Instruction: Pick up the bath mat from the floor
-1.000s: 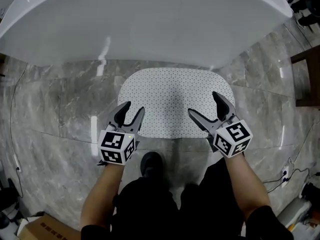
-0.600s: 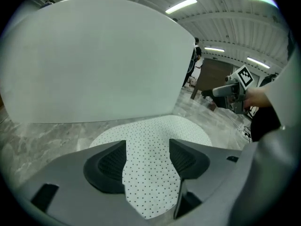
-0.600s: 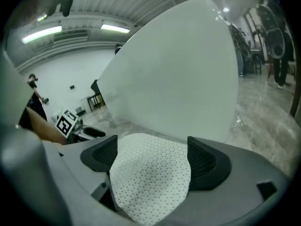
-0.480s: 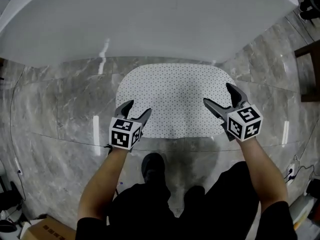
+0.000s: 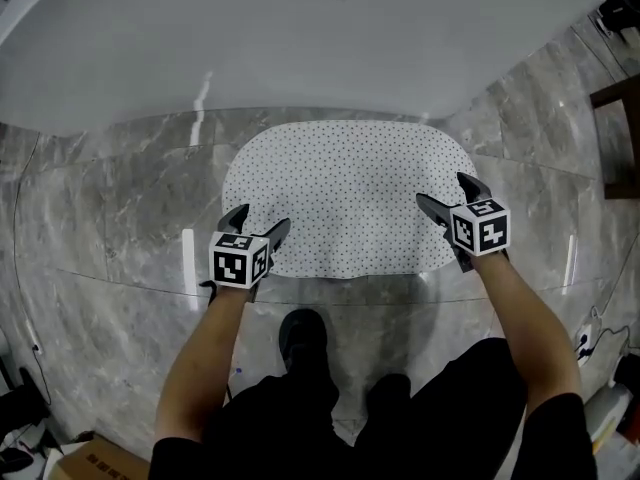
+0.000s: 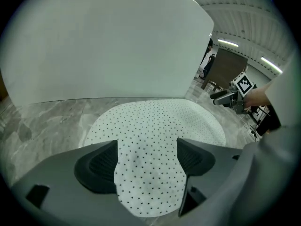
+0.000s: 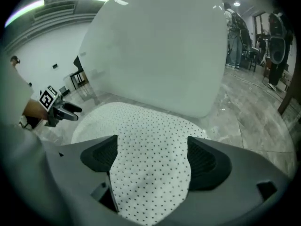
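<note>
1. Mat position: the mat, white with small dark dots and rounded corners, lies flat on the grey marble floor. Its far edge runs close along the base of the white tub; whether the two touch cannot be told. Its near edge faces the person, whose dark shoe stands on the floor just short of that edge.

2. Left claw: positioned at the near left corner of the mat and angled downward. Its jaws stand apart and have just been opening. In the left gripper view, the mat's corner shows in the gap between the two dark ribbed pads, and neither pad presses on it. The mat is not gripped.

3. Right claw: positioned at the right edge of the mat, near its near right corner, and angled downward. Its jaws stand wide apart. In the right gripper view, the mat fills the gap between the pads, with clearance on both sides. The mat is not gripped.

4. Contact: whether any claw tip touches the mat surface cannot be told from these views.

5. Spacing: the two claws are well apart, one at each end of the mat's near edge, each on a bare forearm
</note>
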The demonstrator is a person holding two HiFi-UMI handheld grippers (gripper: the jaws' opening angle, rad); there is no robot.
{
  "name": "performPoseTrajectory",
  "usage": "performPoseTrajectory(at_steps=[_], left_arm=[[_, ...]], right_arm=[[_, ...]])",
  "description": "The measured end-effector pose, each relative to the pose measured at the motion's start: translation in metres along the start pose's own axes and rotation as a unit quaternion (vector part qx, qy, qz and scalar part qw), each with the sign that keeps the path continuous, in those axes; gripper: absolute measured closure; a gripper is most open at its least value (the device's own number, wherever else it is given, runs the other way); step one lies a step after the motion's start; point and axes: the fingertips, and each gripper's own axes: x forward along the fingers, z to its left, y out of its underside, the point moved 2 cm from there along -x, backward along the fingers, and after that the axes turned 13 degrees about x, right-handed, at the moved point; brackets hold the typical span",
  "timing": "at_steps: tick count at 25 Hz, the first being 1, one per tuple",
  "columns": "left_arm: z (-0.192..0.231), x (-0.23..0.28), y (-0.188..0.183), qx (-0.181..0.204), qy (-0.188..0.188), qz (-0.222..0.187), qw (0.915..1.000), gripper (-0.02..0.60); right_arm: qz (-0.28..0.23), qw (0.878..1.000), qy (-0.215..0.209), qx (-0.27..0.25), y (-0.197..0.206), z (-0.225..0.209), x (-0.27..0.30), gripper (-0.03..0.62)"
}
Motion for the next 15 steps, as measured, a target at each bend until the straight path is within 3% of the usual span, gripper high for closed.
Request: performPoseTrajectory(at_steps=[5,15], left_arm=[[0.004,0.01,0.027,0.026,0.0,0.036,0.999,0.169],[0.015,0.022,0.069,0.013,0.015,0.083,0.9963,0.134]], right_arm=[[0.049,0.998,0.01,-0.03,0.037,-0.017,0.011,0.137],[0.157,0.984,0.035,-0.072,0.097,-0.033,0.026,0.115]])
